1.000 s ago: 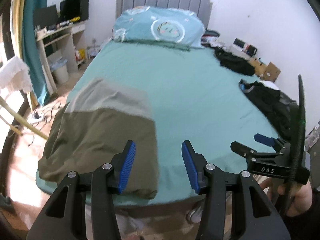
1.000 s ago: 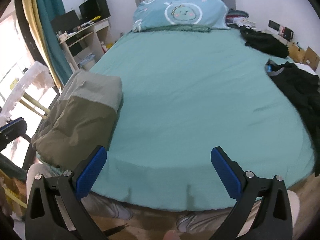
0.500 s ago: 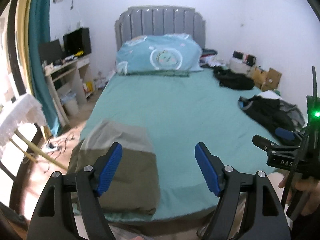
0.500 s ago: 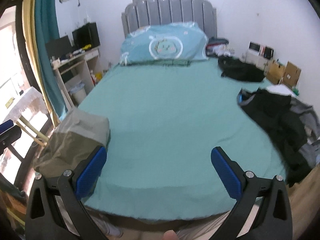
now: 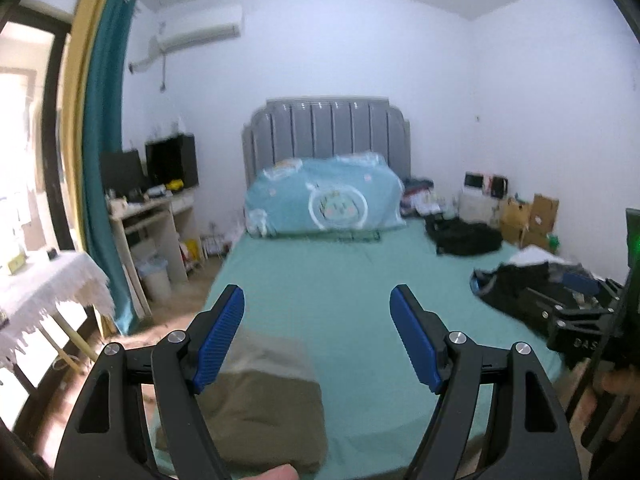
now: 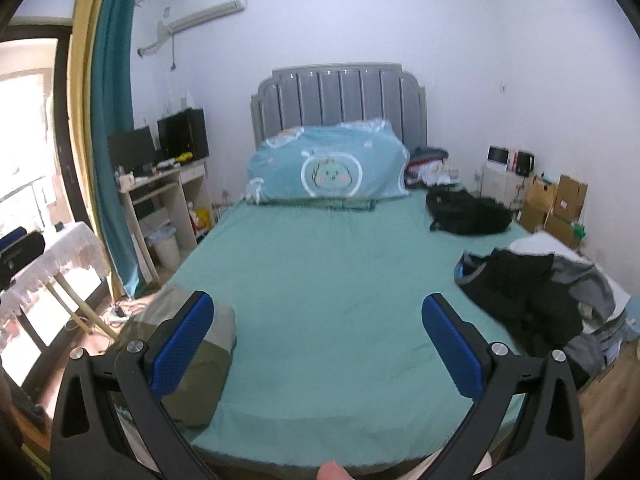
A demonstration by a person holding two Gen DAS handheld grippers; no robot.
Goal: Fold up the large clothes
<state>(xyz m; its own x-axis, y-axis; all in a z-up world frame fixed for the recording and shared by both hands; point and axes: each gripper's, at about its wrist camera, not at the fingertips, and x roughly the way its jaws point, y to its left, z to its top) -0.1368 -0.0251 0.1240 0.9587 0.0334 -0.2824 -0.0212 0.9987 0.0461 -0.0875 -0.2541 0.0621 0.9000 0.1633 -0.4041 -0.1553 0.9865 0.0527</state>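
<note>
Bedroom, green-sheeted bed (image 6: pixel 340 280) — folded olive garment (image 5: pixel 264 408) at near-left corner; left gripper (image 5: pixel 318 336) and right gripper (image 6: pixel 318 344) gape wide, empty.

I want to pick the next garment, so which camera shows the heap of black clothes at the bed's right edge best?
The right wrist view: the heap of black and grey clothes lies fully in sight there. In the left wrist view the heap is blurred and partly hidden behind the right gripper.

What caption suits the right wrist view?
Open right claw above the green bed, folded olive-grey garment left, black clothes pile right.
</note>
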